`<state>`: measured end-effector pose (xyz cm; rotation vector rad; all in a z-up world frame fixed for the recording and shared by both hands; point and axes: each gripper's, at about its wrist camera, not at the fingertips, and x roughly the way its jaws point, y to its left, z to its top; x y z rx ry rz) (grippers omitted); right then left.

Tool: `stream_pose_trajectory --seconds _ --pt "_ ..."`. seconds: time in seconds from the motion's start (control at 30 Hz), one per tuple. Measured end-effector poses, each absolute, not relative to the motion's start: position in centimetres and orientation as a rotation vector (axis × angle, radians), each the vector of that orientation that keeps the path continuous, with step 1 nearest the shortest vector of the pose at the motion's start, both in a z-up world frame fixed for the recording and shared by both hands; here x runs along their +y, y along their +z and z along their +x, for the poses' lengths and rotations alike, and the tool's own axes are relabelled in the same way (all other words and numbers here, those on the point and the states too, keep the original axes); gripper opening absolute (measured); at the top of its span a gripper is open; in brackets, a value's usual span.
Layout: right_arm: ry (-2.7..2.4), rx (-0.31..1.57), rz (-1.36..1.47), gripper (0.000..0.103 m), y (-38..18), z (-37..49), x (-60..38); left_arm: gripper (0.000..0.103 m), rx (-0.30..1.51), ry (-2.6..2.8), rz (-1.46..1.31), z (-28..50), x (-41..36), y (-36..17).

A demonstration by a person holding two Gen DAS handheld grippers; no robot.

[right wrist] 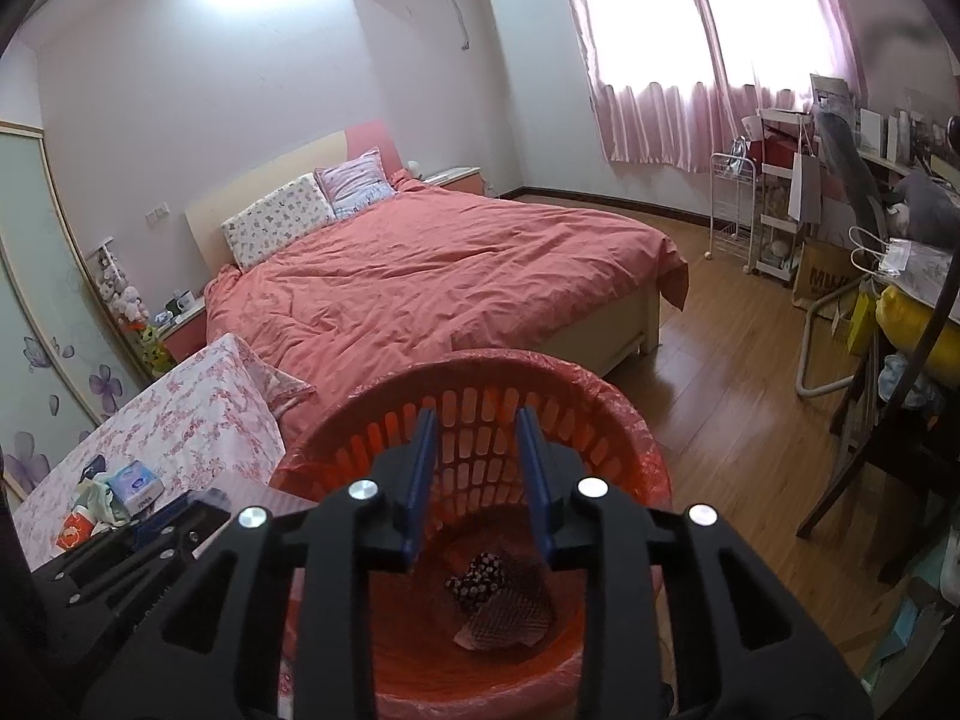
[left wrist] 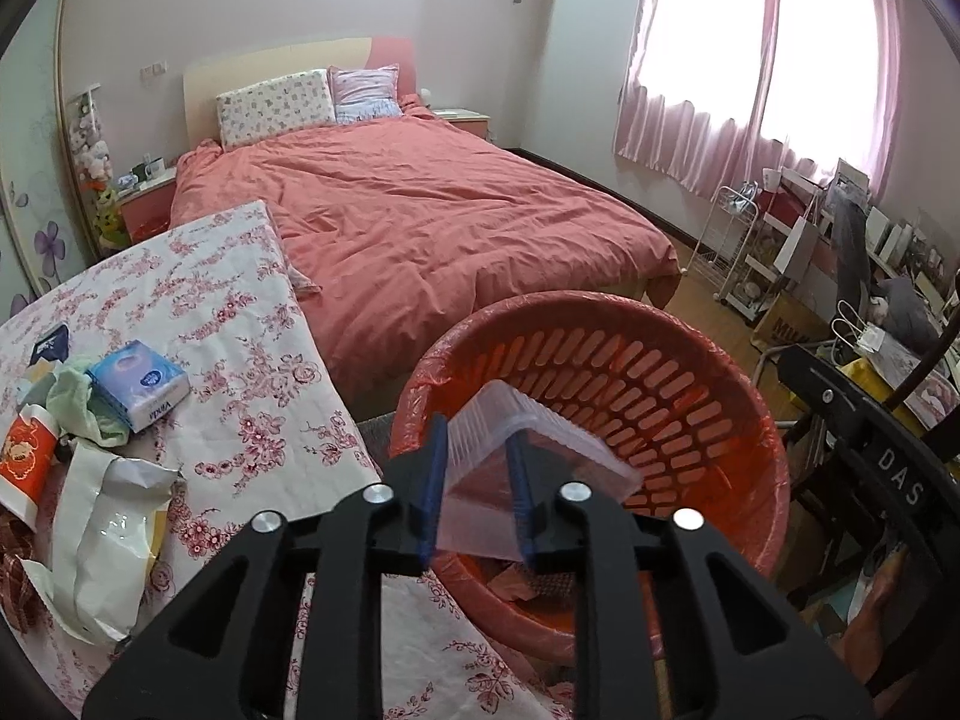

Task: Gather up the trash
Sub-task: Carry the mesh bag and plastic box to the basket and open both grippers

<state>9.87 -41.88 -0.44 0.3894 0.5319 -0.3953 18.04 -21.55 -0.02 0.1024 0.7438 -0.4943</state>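
The clear plastic tray (left wrist: 528,450) sits between the left gripper's (left wrist: 477,495) jaws, long axis running toward two o'clock, over the red-lined orange basket (left wrist: 708,372); whether the pads press it I cannot tell. The right gripper (right wrist: 477,480), jaws parted and empty, hovers over the same basket.

A home bedroom – made bed (left wrist: 420,228) with pillows (left wrist: 276,105), pink curtains (left wrist: 750,60), bedside tables (left wrist: 150,198)
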Motion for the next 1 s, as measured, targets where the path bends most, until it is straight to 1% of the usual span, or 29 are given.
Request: stream_pose_trajectory --seconds 0.2,0.27,0.3,0.33,0.43,0.47,0.67,0.73,0.9,0.93,1.0 --pt "-0.407 0.538 0.393 0.031 -0.6 9.7 -42.0 0.021 0.762 -0.544 0.089 17.9 -21.8 0.0" --pt "-0.410 0.538 0.394 0.032 -0.6 9.6 -42.1 0.023 0.763 -0.572 0.093 17.7 -22.1 0.0" --pt "-0.413 0.538 0.393 0.032 -0.6 9.5 -42.1 0.029 0.760 -0.583 0.098 17.6 -22.2 0.1" --pt "-0.416 0.539 0.391 0.032 -0.6 9.5 -42.0 0.039 0.744 -0.587 0.108 17.4 -22.4 0.3" --pt "-0.426 0.538 0.379 0.033 -0.4 9.3 -41.9 0.053 0.687 -0.609 0.150 16.7 -22.8 0.7" --pt "-0.431 0.537 0.376 0.033 -0.4 9.1 -41.9 0.053 0.663 -0.568 0.201 16.4 -23.2 0.8" --pt "-0.438 0.530 0.372 0.035 0.0 8.4 -42.0 0.054 0.693 -0.552 0.134 17.1 -21.7 1.2" --pt "-0.439 0.528 0.366 0.036 0.2 8.1 -41.8 0.056 0.690 -0.535 0.127 17.2 -21.0 1.4" --pt "-0.424 0.517 0.344 0.041 1.2 7.3 -40.2 0.058 0.678 -0.460 0.102 16.9 -16.9 2.4" --pt "-0.415 0.514 0.340 0.041 1.4 7.1 -39.6 0.059 0.671 -0.441 0.098 16.6 -15.8 2.6" --pt "-0.398 0.511 0.328 0.043 1.7 6.9 -38.3 0.064 0.659 -0.401 0.089 16.2 -13.6 3.0"
